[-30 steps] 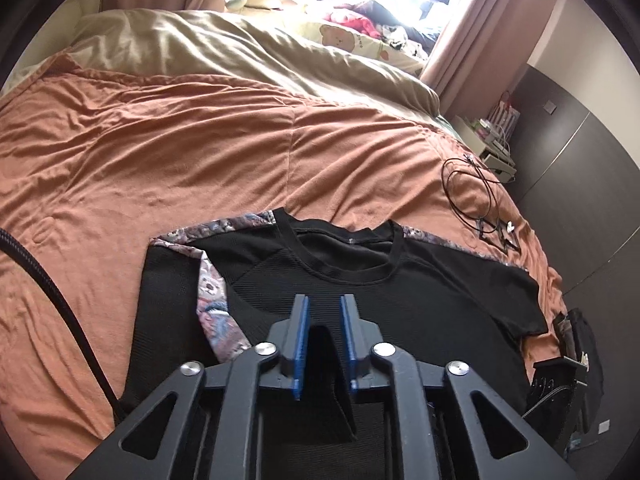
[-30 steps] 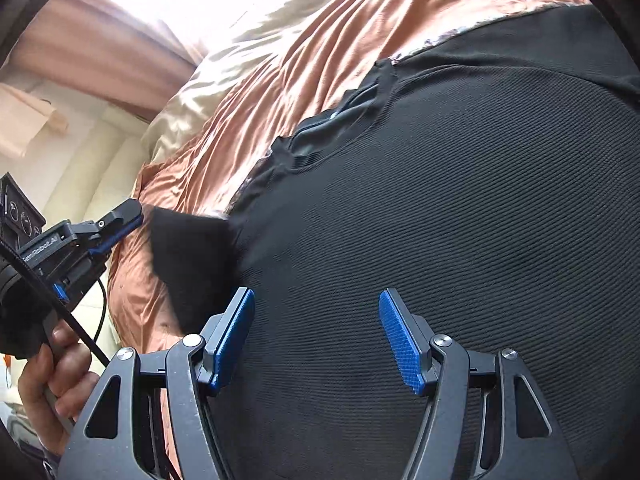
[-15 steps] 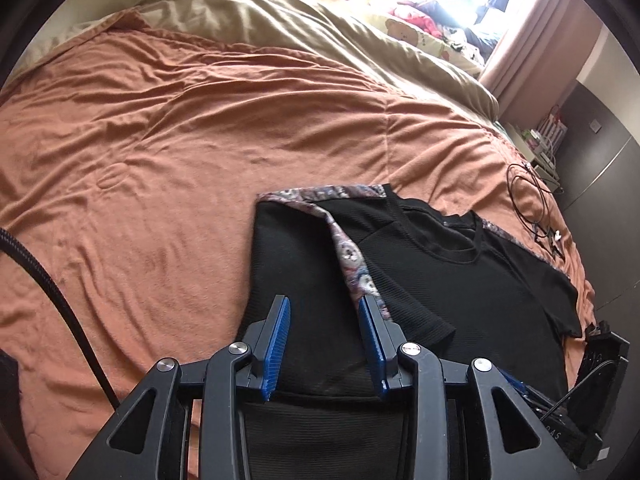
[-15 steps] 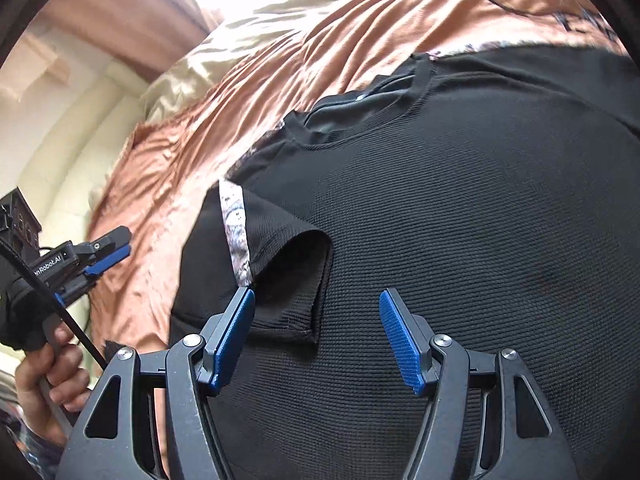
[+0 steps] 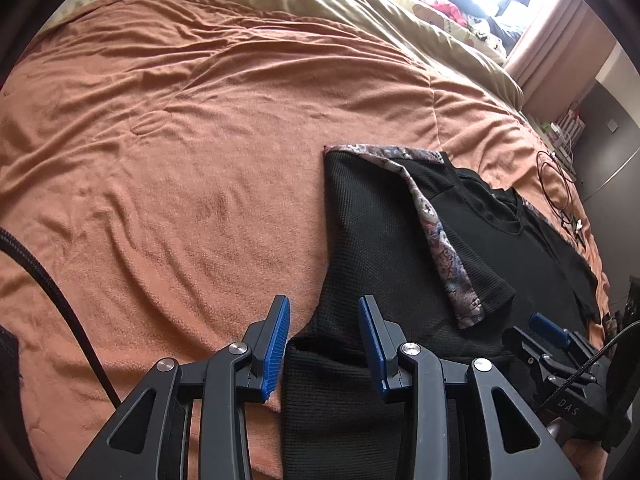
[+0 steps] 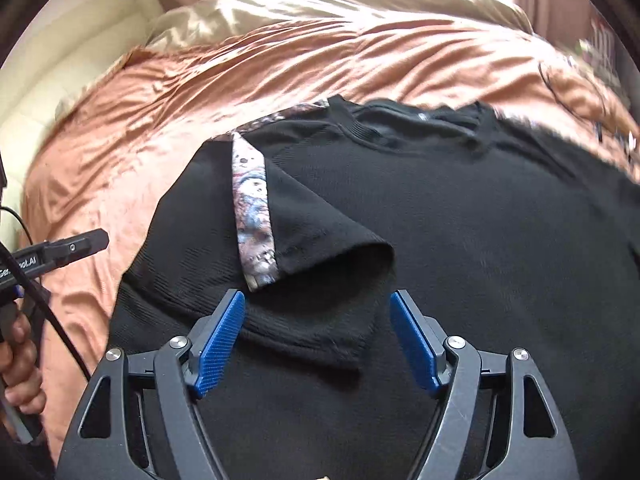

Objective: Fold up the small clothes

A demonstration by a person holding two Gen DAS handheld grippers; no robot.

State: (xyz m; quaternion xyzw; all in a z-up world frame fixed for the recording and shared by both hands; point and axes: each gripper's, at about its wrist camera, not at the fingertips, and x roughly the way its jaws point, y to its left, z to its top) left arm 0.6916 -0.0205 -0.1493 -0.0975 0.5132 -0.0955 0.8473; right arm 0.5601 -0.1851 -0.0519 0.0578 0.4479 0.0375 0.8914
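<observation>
A black T-shirt [image 5: 380, 240] with patterned shoulder trim [image 5: 440, 240] lies flat on the orange bedspread [image 5: 180, 160]. Its left sleeve is folded in over the chest, as the right wrist view [image 6: 320, 232] shows. My left gripper [image 5: 323, 344] is open and empty over the shirt's lower left edge. My right gripper [image 6: 316, 344] is open and empty just above the shirt, below the folded sleeve. The right gripper also shows in the left wrist view [image 5: 548, 330], and the left gripper in the right wrist view [image 6: 80, 242].
A beige duvet [image 5: 360, 4] and pillows lie at the head of the bed. A black cable with earphones [image 5: 560, 184] lies on the bedspread right of the shirt. A dark wardrobe [image 5: 612, 152] stands at the right. The bedspread stretches wide to the shirt's left.
My left gripper opened, let go of the sleeve over the chest and drew back to the left. The right gripper stayed open and swung round to face the folded sleeve.
</observation>
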